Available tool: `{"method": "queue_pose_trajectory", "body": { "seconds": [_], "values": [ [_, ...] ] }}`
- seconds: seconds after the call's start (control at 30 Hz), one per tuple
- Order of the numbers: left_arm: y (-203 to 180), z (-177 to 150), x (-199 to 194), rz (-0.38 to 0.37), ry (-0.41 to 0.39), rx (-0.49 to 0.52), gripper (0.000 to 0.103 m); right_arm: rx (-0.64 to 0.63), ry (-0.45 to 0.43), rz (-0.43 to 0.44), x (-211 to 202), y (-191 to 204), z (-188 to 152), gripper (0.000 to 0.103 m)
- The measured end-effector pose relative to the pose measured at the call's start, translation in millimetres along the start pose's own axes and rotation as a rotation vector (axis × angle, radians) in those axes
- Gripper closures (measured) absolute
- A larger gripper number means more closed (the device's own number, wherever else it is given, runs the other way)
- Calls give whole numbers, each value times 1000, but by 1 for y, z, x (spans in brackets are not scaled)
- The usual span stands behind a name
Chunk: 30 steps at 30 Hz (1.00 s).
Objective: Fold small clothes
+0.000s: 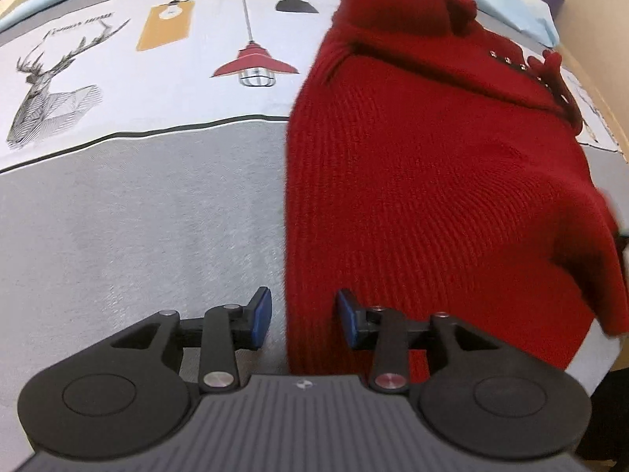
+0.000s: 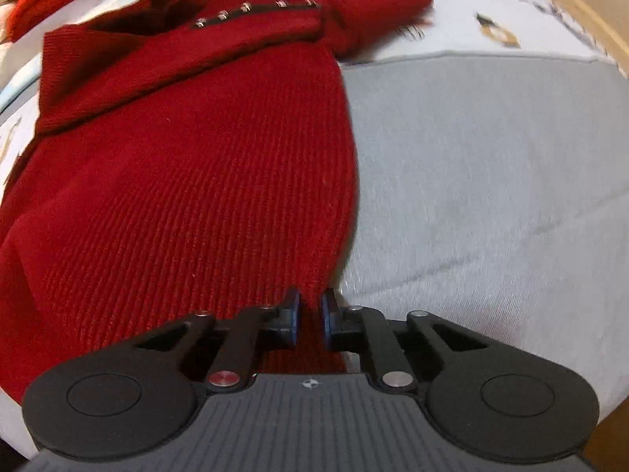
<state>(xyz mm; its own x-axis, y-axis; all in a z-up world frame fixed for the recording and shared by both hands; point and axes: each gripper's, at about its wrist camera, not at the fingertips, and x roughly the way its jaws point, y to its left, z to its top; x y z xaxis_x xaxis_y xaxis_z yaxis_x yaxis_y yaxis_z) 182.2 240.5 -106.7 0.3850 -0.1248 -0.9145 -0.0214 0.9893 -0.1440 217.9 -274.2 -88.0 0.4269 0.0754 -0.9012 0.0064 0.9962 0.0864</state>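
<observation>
Pinching the near hem corner of one red sweater (image 2: 188, 181), the right gripper (image 2: 310, 320) has its two blue fingers (image 2: 293, 318) squeezed on the knit. The left gripper (image 1: 302, 318) has its two fingers (image 1: 262, 316) wide apart, one on each side of the sweater's other near edge, not squeezing it. One sweater lies flat on the grey cloth (image 1: 137, 228). Farther up the sweater sits a row of five shiny studs (image 2: 245, 8). Beyond the grey part, left of the sweater, the cloth shows one deer (image 1: 47, 94) and three lamps (image 1: 253, 65).
</observation>
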Motion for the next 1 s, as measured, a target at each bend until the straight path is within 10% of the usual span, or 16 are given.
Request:
{"method": "queue_pose_trajectory", "body": {
  "seconds": [0.13,0.4,0.5,0.63,0.9,1.0],
  "values": [
    [-16,-3,-1,-49,10,59,90,29,-269,-115,-39,-15,13,98],
    [-12,-37,-23,-42,72,231,99,-12,-197,-169,-16,4,16,97],
    [6,-58,-23,168,121,317,103,-11,-170,-130,-9,0,19,95],
    [46,-49,-57,-44,-2,35,103,-26,-197,-87,-18,0,17,95],
    [15,-45,-34,-215,85,-15,59,108,-261,-157,-39,-42,7,94],
    [-5,-46,-11,-167,159,61,56,150,-112,14,-27,-55,-3,53]
  ]
}}
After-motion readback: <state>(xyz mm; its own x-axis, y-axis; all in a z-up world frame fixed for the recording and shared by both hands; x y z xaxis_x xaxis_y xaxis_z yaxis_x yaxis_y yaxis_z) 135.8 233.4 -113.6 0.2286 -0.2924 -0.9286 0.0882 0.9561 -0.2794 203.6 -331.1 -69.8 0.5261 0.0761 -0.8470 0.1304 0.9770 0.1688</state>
